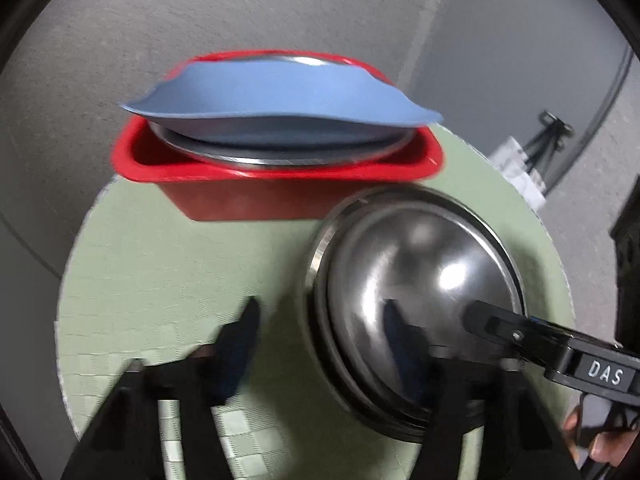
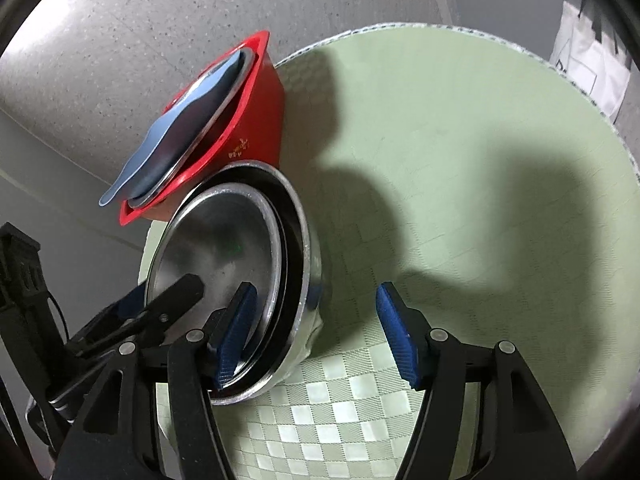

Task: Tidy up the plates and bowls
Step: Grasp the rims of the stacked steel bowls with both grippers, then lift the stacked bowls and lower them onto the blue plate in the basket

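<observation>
A stack of nested steel bowls (image 1: 416, 296) (image 2: 240, 248) sits on the round green table (image 1: 180, 272) (image 2: 460, 200). A red tub (image 1: 276, 176) (image 2: 256, 112) behind it holds a steel plate (image 1: 280, 156) with a blue plate (image 1: 276, 92) (image 2: 168, 144) on top. My left gripper (image 1: 324, 332) is open, straddling the near-left rim of the bowl stack, one finger inside. My right gripper (image 2: 316, 332) is open, straddling the stack's near-right rim, its left finger (image 2: 236, 332) inside the bowl; it also shows in the left wrist view (image 1: 496, 320).
The table stands on a grey speckled floor (image 1: 240, 12). A white bag (image 2: 588, 56) and a black tripod (image 1: 548, 136) stand beyond the table's far right edge. The table's right half carries only shadows.
</observation>
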Motion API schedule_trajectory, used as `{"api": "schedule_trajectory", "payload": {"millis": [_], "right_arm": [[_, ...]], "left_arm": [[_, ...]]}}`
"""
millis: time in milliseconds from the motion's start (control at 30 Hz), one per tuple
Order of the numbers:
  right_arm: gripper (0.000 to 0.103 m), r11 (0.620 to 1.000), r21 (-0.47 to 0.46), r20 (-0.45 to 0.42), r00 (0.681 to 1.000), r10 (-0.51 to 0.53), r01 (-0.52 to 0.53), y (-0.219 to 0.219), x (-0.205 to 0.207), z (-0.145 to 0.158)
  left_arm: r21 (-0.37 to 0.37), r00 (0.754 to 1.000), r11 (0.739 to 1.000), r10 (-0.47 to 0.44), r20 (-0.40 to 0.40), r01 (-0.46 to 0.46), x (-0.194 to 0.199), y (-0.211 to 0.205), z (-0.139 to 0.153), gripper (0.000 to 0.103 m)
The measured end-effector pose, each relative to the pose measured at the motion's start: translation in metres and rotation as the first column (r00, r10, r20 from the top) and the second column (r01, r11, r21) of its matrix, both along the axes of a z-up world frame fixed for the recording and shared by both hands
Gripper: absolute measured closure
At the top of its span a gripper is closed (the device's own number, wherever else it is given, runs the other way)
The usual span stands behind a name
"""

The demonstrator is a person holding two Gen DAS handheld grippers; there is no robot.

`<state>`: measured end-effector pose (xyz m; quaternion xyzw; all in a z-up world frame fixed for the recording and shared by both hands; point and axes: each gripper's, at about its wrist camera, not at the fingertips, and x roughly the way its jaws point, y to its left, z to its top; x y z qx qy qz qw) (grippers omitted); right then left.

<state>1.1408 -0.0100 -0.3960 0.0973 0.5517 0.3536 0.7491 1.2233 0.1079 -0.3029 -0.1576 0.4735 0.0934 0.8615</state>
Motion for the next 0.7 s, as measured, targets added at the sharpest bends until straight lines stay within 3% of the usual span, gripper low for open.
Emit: {"api": "schedule_trajectory", "payload": {"millis": [33,67,100,233,600,700], "right_arm": [[0.044,1.0,0.009,-0.008,1.0,0.009,-0.009,0.001,0.0,-0.001],[0.048,1.0,0.023,-0.017,1.0,0.019,-0.019,0.003,0.0,-0.002],[0.059,0.999,0.039,-0.025,0.999,0.032,-0.031,0.004,-0.001,-0.002],[0.07,1.0,0.01,-0.002,1.0,0.023,-0.023,0.004,-0.006,0.0],[0.075,1.0,-0.014,0.066,0.998,-0.014,0.015,-0.031,-0.014,0.028],[0.076,0.999,-0.02,0.071,0.997,-0.027,0.029,-0.037,-0.014,0.029]], "left_arm": [[-0.011,1.0,1.0,-0.019,0.003,0.019,0.001,-0.003,0.0,0.066],[0.0,1.0,1.0,-0.02,0.006,0.02,0.003,-0.004,0.0,0.066],[0.013,1.0,1.0,-0.022,0.011,0.022,0.004,-0.005,0.001,0.066],[0.037,0.999,0.999,-0.037,0.022,0.037,0.003,-0.014,0.005,0.066],[0.062,0.988,0.992,-0.113,0.103,0.107,-0.009,-0.047,0.035,0.07],[0.05,0.986,0.991,-0.126,0.107,0.121,-0.011,-0.048,0.031,0.071]]}}
